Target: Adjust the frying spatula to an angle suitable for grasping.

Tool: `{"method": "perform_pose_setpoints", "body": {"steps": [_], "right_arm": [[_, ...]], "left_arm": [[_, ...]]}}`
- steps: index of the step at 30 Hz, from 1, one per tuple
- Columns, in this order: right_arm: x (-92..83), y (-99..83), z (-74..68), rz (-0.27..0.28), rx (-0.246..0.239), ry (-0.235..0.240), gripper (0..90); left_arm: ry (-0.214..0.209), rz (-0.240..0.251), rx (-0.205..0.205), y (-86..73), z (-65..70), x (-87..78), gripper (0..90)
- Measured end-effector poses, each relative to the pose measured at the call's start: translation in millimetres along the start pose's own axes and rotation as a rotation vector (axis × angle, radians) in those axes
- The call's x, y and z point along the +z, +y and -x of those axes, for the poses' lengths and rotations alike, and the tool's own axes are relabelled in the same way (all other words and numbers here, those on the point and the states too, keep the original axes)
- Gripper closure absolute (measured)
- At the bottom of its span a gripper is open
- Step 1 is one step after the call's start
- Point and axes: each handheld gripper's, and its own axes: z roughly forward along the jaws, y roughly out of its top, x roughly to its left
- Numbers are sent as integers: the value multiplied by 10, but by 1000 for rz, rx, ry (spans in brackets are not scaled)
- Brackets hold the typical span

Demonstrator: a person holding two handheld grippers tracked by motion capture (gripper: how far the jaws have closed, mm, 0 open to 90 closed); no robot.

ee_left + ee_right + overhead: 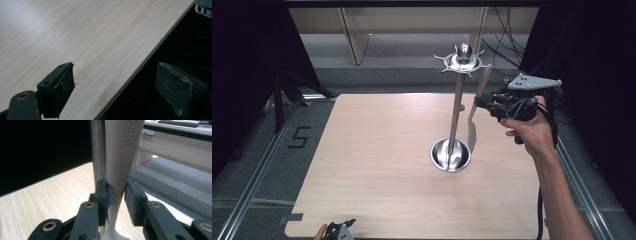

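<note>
The spatula [477, 102] hangs upright above the bench [377, 165], just beside the rack's pole [456, 112], its blade near the rack's round steel base [451, 156]. The right tool [479, 102] is clenched on the spatula's beige handle [120, 162], pads pressing both sides. The left tool [115, 85] sits at the near bench edge, jaws spread wide apart with nothing between them.

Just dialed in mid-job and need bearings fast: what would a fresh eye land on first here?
First, the tall metal utensil stand rising from its round steel base right of the table's middle, hooked crown on top. Next, the right tool beside the pole, shut on the beige handle of a spatula held upright, blade down. The left tool hangs open over the table's near edge.
</note>
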Motion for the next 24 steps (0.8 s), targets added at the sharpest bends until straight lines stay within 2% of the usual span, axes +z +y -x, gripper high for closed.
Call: {"method": "perform_pose_setpoints", "body": {"steps": [2,3,4,6,7,10,15,17,20,21,22,23,24], "right_arm": [[-5,-5,-4,9,-24,-10,722],[-16,-9,-18,6,-8,-6,721],[-21,-13,-2,16,-27,-10,715],[-42,-27,-12,12,4,-8,700],[-51,-37,-18,20,15,-8,690],[-69,-81,-27,44,36,2,654],[-123,-165,-36,65,61,-17,589],[-134,-201,-43,70,65,-23,572],[-163,-250,-69,81,79,-21,555],[-175,-261,-68,92,61,-39,551],[-196,-271,-88,87,71,-47,545],[-207,-280,-92,102,53,-64,538],[-228,-283,-92,90,49,-61,535]], "left_arm": [[3,0,0,-1,3,3,147],[-5,-1,-4,-3,4,7,148],[5,12,-15,-6,13,24,148],[7,24,-27,-5,20,23,148],[-4,-2,1,-1,-1,0,148],[-9,0,-11,-6,1,10,148],[-9,-3,-10,-4,4,15,148],[9,17,-28,-9,16,42,148],[-7,7,-10,-12,5,27,148],[-6,6,-9,-13,6,28,148],[-4,9,-13,-14,9,32,148],[5,22,-30,-15,18,44,148],[6,22,-30,-14,17,45,148]]}}
